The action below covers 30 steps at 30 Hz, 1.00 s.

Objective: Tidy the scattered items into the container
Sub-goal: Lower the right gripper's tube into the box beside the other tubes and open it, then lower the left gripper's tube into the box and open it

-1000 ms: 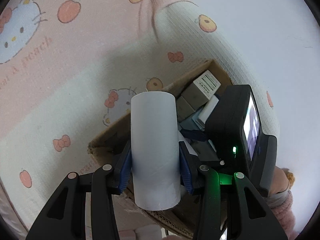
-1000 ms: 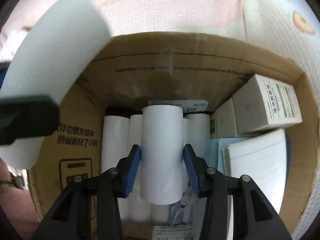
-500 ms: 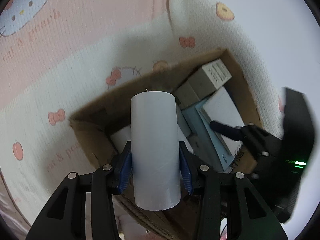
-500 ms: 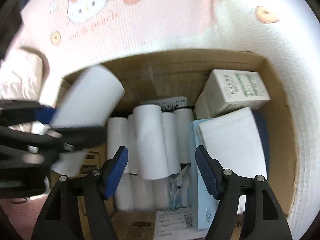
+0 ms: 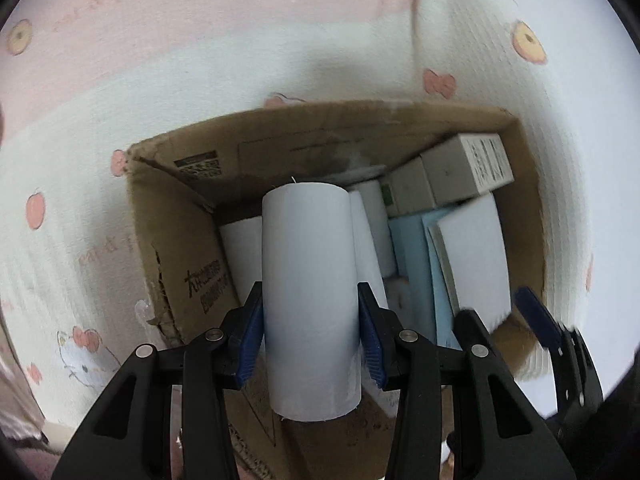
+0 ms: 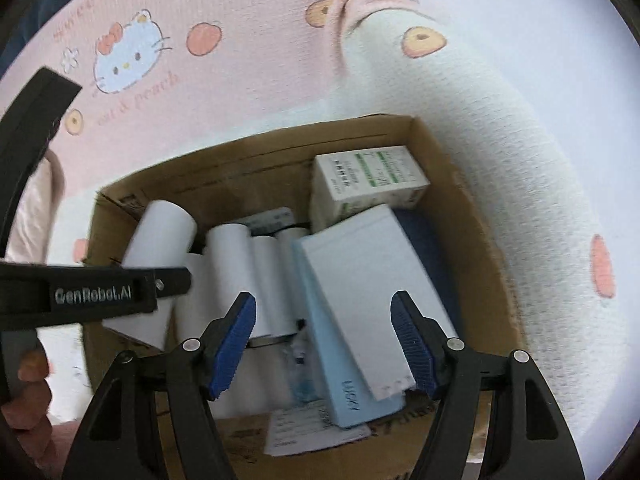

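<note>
My left gripper point(image 5: 311, 332) is shut on a white paper roll point(image 5: 310, 292), which it holds upright over the left half of an open cardboard box point(image 5: 320, 128). The right wrist view shows that same roll point(image 6: 160, 248) at the box's left side, with the left gripper's black finger point(image 6: 100, 292) across it. My right gripper point(image 6: 324, 320) stands open above the box point(image 6: 256, 160) with nothing between its blue pads. Several white rolls point(image 6: 236, 272) lie side by side in the box.
The box also holds white cartons point(image 6: 368, 180) at the back right, a white notepad point(image 6: 368, 280) on a light blue box point(image 6: 320, 340), and a paper slip at the front. It rests on a pink and white cartoon-print blanket point(image 6: 240, 60). A hand point(image 6: 28, 392) shows at the lower left.
My right gripper opened, left its roll among the others in the box and rose away. My left gripper carried its roll down and over the box's left half.
</note>
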### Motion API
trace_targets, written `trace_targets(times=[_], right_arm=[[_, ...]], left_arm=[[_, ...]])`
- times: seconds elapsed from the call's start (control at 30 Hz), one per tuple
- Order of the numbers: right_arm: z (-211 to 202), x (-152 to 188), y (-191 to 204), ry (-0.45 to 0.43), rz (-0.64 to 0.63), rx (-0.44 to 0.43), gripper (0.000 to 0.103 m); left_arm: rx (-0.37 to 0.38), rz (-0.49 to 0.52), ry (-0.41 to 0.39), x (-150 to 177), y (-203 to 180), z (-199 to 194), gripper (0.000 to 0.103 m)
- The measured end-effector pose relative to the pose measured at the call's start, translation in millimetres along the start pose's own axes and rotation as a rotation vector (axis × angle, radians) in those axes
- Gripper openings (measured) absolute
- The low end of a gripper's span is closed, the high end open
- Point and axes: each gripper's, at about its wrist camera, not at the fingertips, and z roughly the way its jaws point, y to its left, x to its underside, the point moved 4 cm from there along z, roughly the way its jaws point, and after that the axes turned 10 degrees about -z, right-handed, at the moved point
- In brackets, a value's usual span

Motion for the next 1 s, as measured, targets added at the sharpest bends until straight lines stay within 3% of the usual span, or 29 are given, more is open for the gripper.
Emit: trace_targets(times=[0.1, 0.4, 0.73, 0.77, 0.8, 0.87, 0.93, 0.97, 1.0], right_arm=[[-9.5, 1.8, -6.6, -0.003, -0.022, 0.021, 0.068], [13.6, 2.5, 7.3, 0.016, -0.085, 0.012, 0.068], [20.3, 7.6, 21.8, 0.028, -0.119, -0.023, 0.068], [20.6, 8.3, 22.8, 0.03, -0.121, -0.022, 0.068], [20.6, 9.4, 23.8, 0.032, -0.123, -0.021, 0.068], [19.7, 11.1, 25.7, 0.032, -0.125, -0.035, 0.067], [17.3, 11.5, 28.1, 0.016, -0.119, -0.075, 0.05], [16.9, 11.6, 29.6, 0.014, -0.117, -0.095, 0.036], [16.9, 11.5, 31.2, 0.014, -0.119, -0.109, 0.033]], left_arm=[[-0.028, -0.017, -0.025, 0.3, -0.3, 1.0, 0.047], [-0.048, -0.012, -0.035, -1.8, -2.1, -0.5, 0.047], [-0.019, 0.025, -0.08, 4.5, -1.4, -13.9, 0.047], [-0.009, 0.037, -0.087, 4.6, -2.2, -15.9, 0.045], [0.005, 0.057, -0.093, 4.9, -2.8, -18.9, 0.027], [0.008, 0.074, -0.115, 4.5, -1.1, -23.9, 0.011], [0.009, 0.088, -0.153, 2.2, 0.8, -28.6, 0.01], [0.008, 0.091, -0.168, 0.6, 1.5, -30.0, 0.009], [0.012, 0.096, -0.175, -1.0, 2.4, -30.8, 0.008]])
